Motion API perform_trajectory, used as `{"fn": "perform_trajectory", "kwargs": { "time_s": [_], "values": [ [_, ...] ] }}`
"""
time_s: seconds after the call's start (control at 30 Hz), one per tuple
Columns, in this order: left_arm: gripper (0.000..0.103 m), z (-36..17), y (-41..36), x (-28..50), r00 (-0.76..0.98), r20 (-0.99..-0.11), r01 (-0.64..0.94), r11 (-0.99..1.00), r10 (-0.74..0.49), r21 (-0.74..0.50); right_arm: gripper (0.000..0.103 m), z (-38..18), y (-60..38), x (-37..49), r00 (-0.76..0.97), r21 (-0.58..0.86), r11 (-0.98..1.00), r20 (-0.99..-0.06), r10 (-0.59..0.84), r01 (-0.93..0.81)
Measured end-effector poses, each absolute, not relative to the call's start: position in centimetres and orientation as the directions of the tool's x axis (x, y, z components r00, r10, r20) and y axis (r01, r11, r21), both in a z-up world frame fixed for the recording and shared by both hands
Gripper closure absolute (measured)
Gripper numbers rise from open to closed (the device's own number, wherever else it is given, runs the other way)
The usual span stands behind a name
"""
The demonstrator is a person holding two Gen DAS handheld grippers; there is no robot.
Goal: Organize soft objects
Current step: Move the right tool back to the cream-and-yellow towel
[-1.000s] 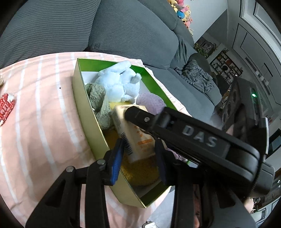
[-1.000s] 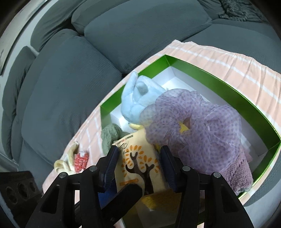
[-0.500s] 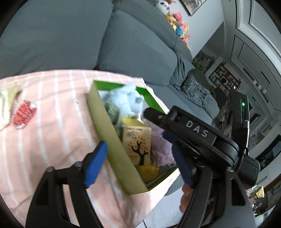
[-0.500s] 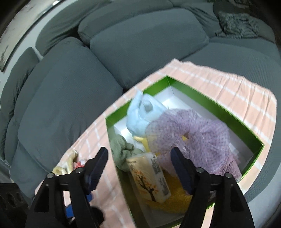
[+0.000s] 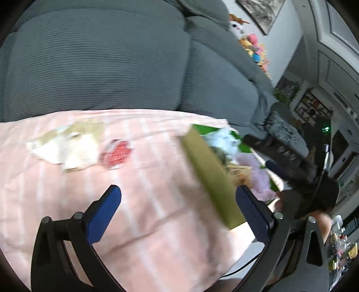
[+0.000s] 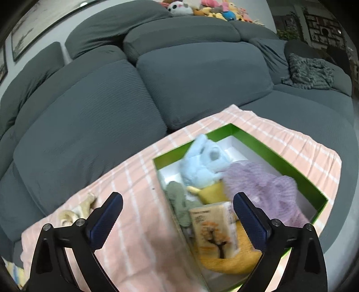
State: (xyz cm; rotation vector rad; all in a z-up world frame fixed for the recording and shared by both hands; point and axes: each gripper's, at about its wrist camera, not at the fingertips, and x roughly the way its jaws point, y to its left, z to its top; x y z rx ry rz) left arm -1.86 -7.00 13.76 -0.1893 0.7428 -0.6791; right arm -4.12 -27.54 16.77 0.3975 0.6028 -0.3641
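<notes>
Left gripper [image 5: 178,206]: jaws spread wide, having just been opening, nothing between the pads; it hangs over the pink striped cloth [image 5: 139,224], with the near corner of the green box [image 5: 211,179] by its right finger.

Right gripper [image 6: 178,213]: jaws likewise spread wide after just opening, empty, poised above the near end of the box.

Box contents, near to far: tissue pack [image 6: 213,229] with an orange tree print, lying on a yellow plush item [image 6: 226,260] (blurred); grey-green cloth [image 6: 179,202] against the left wall; lilac mesh pouf [image 6: 262,191] on the right; pale blue plush toy [image 6: 202,161] toward the far end.

On the cloth, outside the box: red-and-white item [image 5: 117,153] and, just beside it, a cream plush [image 5: 67,143].

Beyond: grey sofa [image 6: 179,74]; row of stuffed toys [image 6: 202,9] along its back.
</notes>
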Motion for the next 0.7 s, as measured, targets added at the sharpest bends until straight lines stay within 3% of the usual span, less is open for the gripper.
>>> {"fn": "perform_trajectory", "kwargs": {
  "time_s": [0.23,0.5,0.7],
  "values": [
    [0.002,11.3,1.5,-0.2,0.663,-0.569,0.333,0.872,-0.487,-0.358,0.003,16.3,-23.5,-2.4,0.789,0.238,0.903,-0.594,-0.157,0.359],
    [0.002,9.2,8.6,2.9,0.674,-0.657,0.048,0.908,-0.338,-0.417,0.003,14.3,-18.4,0.1,0.801,0.292,0.936,-0.598,0.018,0.197],
    [0.002,8.3,10.9,3.4,0.631,-0.707,-0.057,0.89,-0.319,-0.452,0.003,12.0,-13.8,2.8,0.744,0.307,0.948,-0.654,0.14,0.091]
  ]
}}
